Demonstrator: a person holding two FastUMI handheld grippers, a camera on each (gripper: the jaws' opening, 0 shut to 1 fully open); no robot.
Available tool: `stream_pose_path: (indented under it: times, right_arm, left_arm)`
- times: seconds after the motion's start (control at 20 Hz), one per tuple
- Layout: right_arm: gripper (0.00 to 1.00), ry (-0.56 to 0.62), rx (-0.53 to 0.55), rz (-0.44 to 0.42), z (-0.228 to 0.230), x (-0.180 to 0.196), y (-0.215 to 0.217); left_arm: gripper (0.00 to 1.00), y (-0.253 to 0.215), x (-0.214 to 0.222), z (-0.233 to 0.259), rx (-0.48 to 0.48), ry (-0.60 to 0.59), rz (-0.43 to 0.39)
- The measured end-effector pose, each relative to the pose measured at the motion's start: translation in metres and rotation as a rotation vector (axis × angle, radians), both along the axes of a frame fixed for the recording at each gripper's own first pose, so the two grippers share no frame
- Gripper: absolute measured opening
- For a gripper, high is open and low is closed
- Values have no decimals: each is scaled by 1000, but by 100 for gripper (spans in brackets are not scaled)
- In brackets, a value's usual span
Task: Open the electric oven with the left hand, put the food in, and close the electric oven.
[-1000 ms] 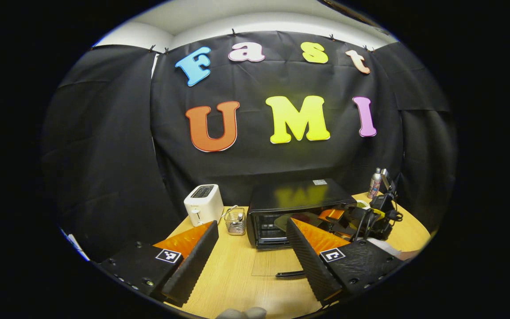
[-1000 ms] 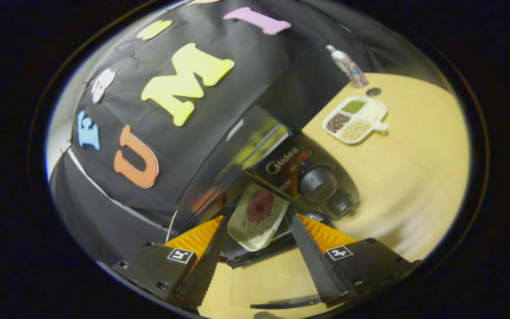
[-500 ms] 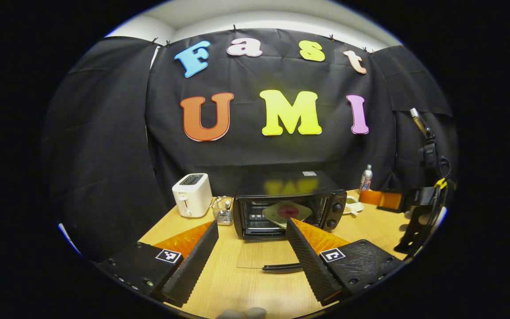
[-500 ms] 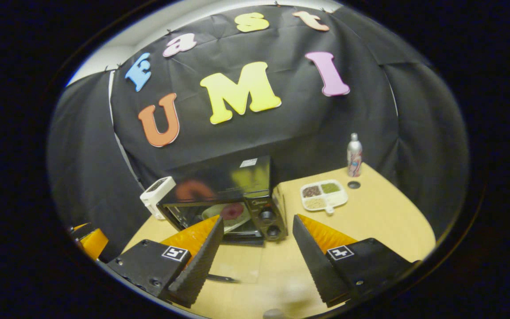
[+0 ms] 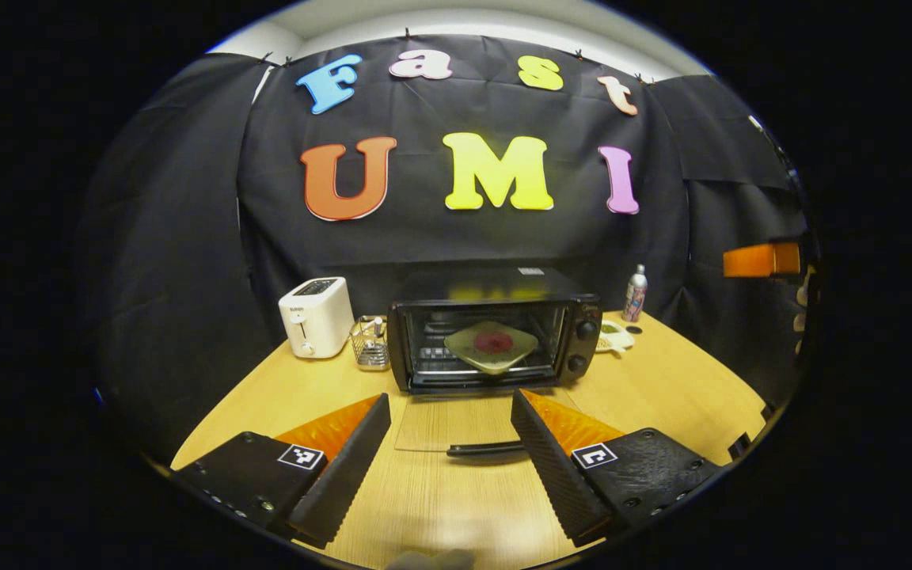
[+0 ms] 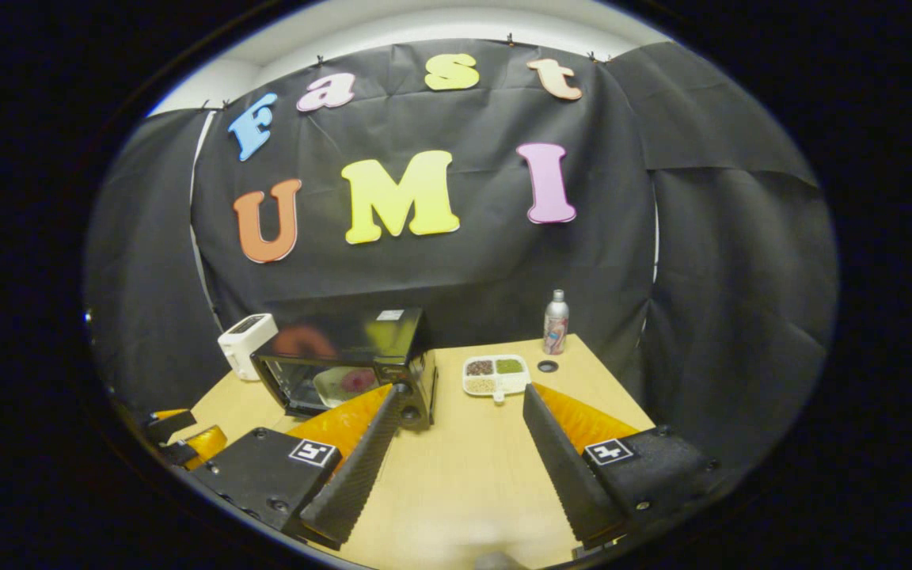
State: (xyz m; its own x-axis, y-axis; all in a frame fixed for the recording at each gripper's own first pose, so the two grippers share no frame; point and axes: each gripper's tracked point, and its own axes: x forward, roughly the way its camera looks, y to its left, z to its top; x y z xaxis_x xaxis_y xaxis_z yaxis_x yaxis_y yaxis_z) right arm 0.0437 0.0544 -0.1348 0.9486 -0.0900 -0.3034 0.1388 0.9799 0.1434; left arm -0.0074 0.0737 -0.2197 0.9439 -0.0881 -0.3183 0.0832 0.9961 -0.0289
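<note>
Both grippers [image 5: 450, 443] [image 6: 456, 443] level (jaws apart)

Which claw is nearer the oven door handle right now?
Left. The left claw is open right by the door handle, which lies between its fingers. The right claw, also open, sits back, off to the oven's knob side.

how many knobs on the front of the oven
2, both on the right-hand panel of the black electric oven: the upper round black knob, and the lower round black knob directly beneath it.
</note>
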Motion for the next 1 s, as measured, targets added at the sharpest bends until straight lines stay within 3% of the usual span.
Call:
stream_pose_path:
  times: [0.35,0.45,0.8,1.0]
  right_arm:
    - [96,13,-58,-3,19,-26,-17]
    - [99,20,-82,-8,25,-30,-24]
    - [96,40,-144,-28,33,-40,-34]
    - [96,52,-123,-19,33,-38,-25]
  left_arm:
    - [98,-34,-4,-90,-56,176,-35]
    - [98,-44,-1,-107,-65,202,-41]
    - [98,-60,17,-153,-40,253,-59]
    - [98,-65,35,-168,-63,278,-54]
